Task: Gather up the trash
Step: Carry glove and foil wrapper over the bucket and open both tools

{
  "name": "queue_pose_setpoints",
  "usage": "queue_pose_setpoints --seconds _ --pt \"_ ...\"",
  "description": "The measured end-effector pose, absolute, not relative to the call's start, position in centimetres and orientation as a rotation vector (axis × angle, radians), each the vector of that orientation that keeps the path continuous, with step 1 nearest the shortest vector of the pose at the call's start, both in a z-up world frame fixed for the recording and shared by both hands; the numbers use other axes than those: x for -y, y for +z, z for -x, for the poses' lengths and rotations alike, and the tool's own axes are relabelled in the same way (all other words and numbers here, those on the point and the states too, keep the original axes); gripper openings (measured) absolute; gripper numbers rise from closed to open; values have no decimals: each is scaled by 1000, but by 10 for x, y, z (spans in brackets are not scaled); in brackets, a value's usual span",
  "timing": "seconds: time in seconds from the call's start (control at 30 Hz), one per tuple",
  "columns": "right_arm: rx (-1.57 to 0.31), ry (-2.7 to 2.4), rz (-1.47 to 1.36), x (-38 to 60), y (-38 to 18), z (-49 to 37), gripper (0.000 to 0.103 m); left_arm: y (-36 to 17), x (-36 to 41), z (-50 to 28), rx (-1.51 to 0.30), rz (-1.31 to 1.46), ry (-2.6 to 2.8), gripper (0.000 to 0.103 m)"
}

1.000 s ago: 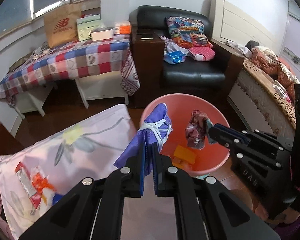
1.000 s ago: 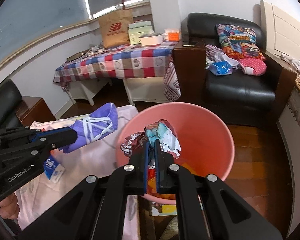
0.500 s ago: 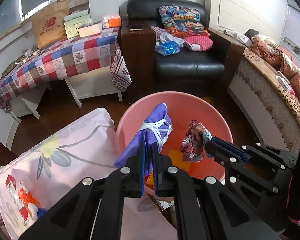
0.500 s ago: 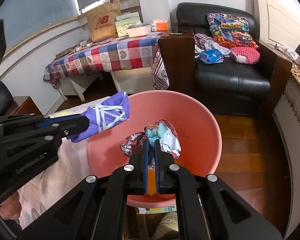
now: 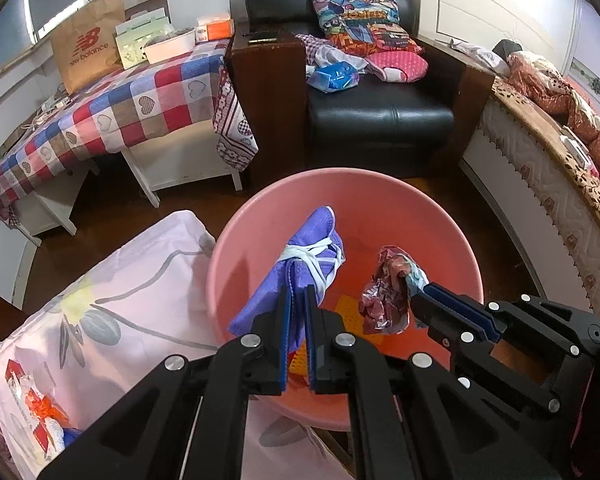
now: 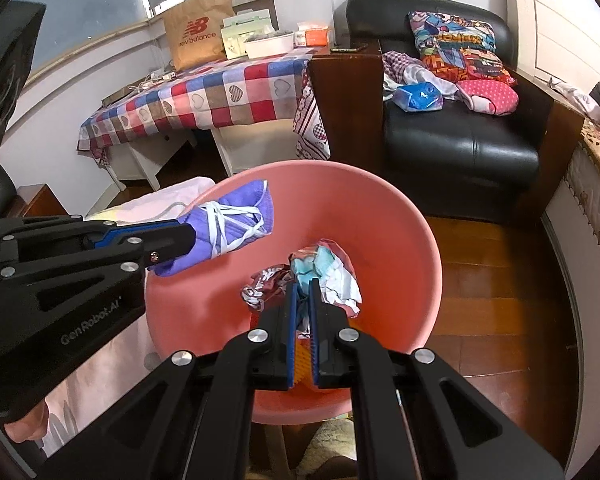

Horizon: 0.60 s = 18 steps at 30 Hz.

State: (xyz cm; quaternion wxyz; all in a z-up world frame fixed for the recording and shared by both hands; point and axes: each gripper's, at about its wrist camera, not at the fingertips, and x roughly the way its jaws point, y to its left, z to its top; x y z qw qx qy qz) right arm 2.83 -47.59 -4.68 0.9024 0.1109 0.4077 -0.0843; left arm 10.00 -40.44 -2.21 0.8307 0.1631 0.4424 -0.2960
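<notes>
A big round pink tub point(image 5: 452, 232) of smooth plastic fills the middle of both views. An orange sheet with little holes point(image 5: 350, 308) lies flat at its bottom. Above the tub hang two bits of trash. The left gripper point(image 5: 296, 300) pinches a soft purple face mask point(image 5: 304, 256) tied up in its white strings, a bit left of the middle. The right gripper point(image 6: 303, 292) pinches a crumpled shiny wrapper point(image 6: 324, 272), dark red, white and light blue, just to the right of the mask.
</notes>
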Motion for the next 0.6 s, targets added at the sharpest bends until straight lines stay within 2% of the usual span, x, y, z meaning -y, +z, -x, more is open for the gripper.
queue_pose_setpoints --seconds 0.47,0.6 --pt "-863 -183 -228 475 -50 -33 6 -26 403 -104 -956 -328 -621 8" --pt "-872 -192 -224 474 -50 -33 6 -22 400 -103 -950 -314 -626 20"
